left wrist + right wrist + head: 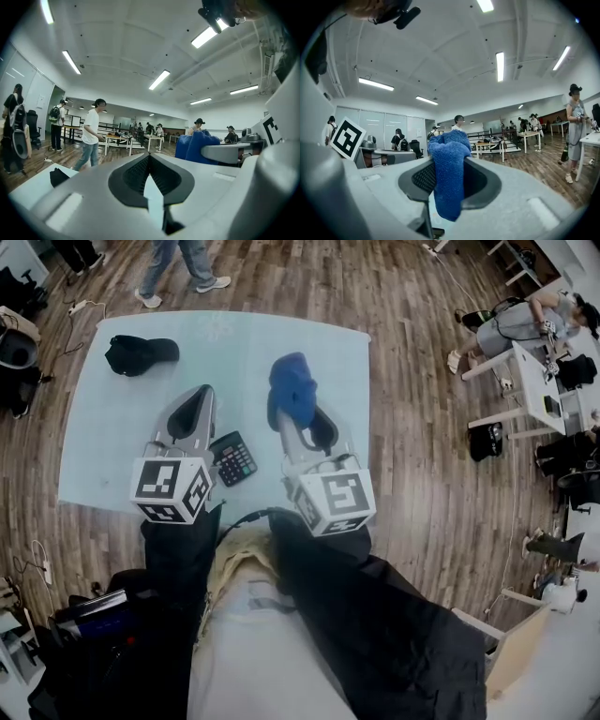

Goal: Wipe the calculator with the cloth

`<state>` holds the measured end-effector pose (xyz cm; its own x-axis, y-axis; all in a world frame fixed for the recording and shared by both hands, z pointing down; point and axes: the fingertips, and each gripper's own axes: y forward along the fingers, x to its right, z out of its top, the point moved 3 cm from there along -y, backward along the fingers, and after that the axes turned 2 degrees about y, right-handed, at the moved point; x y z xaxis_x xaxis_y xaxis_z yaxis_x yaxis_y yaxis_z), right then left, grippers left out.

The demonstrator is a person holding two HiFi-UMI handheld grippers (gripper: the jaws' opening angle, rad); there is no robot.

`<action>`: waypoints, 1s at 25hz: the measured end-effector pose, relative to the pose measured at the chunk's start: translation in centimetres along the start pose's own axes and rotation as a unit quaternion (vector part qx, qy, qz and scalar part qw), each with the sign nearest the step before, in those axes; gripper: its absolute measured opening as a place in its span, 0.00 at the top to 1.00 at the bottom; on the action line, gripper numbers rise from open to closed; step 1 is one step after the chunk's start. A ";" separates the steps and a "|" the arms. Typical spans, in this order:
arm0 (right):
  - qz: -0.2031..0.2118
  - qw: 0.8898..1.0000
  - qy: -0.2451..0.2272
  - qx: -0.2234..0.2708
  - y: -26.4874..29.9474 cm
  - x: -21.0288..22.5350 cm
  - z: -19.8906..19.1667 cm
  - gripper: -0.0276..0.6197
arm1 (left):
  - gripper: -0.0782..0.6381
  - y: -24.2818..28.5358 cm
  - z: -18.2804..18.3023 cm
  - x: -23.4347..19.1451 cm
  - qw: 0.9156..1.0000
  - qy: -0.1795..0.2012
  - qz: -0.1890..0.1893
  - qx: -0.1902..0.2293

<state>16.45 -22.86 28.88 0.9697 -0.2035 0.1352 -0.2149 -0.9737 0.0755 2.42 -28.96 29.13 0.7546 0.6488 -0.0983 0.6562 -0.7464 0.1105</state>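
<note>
A black calculator [232, 457] lies flat near the front edge of the pale table [112, 427], between my two grippers. In the head view my left gripper [202, 392] hangs just left of it, jaws shut with nothing between them. The left gripper view looks out level across the room, and there the left gripper [149, 158] has its tips meeting. My right gripper [291, 413] is held above the table to the calculator's right, shut on a blue cloth [292, 387]. That cloth [449, 180] is bunched up and sticks out between the jaws. It does not touch the calculator.
A black cap [141, 352] lies at the table's far left. A person's legs [178, 263] stand beyond the far edge. Seated people and white desks [530, 381] are to the right on the wooden floor. Bags and chairs [19, 352] crowd the left side.
</note>
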 end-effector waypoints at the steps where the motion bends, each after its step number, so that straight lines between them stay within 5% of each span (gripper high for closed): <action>1: -0.001 1.000 0.000 0.001 -0.1 0.0 0.0 0.77 | 0.89 0.0 0.0 0.2 1.000 0.001 -0.002 0.000; 25: 0.004 1.000 -0.003 0.007 -0.4 0.0 -0.2 0.78 | 0.89 -0.1 -1.1 0.9 1.000 0.003 -0.008 -0.018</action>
<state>16.54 -22.41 29.01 0.9686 -0.2120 0.1300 -0.2212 -0.9733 0.0608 3.06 -28.12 30.09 0.7440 0.6613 -0.0953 0.6677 -0.7304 0.1441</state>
